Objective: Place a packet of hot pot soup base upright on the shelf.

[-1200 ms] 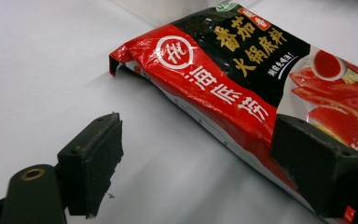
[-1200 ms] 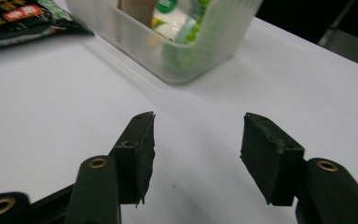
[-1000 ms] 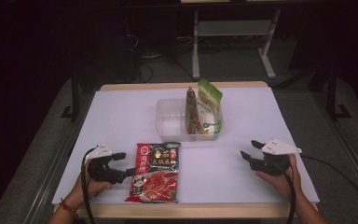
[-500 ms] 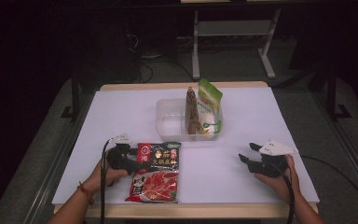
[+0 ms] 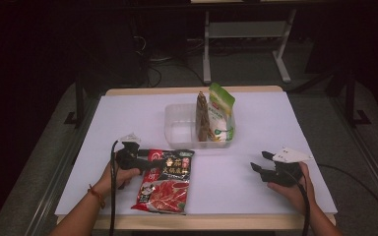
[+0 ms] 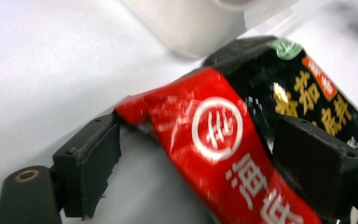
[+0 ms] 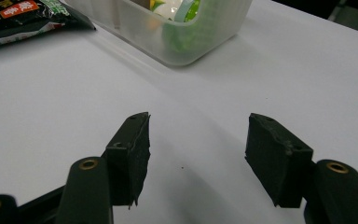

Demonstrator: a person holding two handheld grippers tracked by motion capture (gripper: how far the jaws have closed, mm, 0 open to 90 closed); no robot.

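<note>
A red and black food packet [image 5: 165,179] lies flat on the white table, near the front left. My left gripper [image 5: 150,162] reaches in from the left, its jaws open astride the packet's top left corner. In the left gripper view the packet [image 6: 223,140] runs between the two pads of the left gripper [image 6: 200,130], and the left pad [image 6: 91,163] stands just off the corner. My right gripper [image 5: 258,164] rests at the front right, held in a hand. Seen in its own view, the right gripper [image 7: 198,121] is open over bare table.
A clear plastic tub [image 5: 177,130] stands mid-table behind the packet, holding an upright brown pouch [image 5: 203,115] and a green and white pouch [image 5: 222,115]. The tub [image 7: 168,42] is ahead of the right jaws. The table's wooden front edge [image 5: 216,222] is close to both hands.
The left hand has moved right, bringing its jaws from beside the packet to around its top left corner. The right hand has kept still.
</note>
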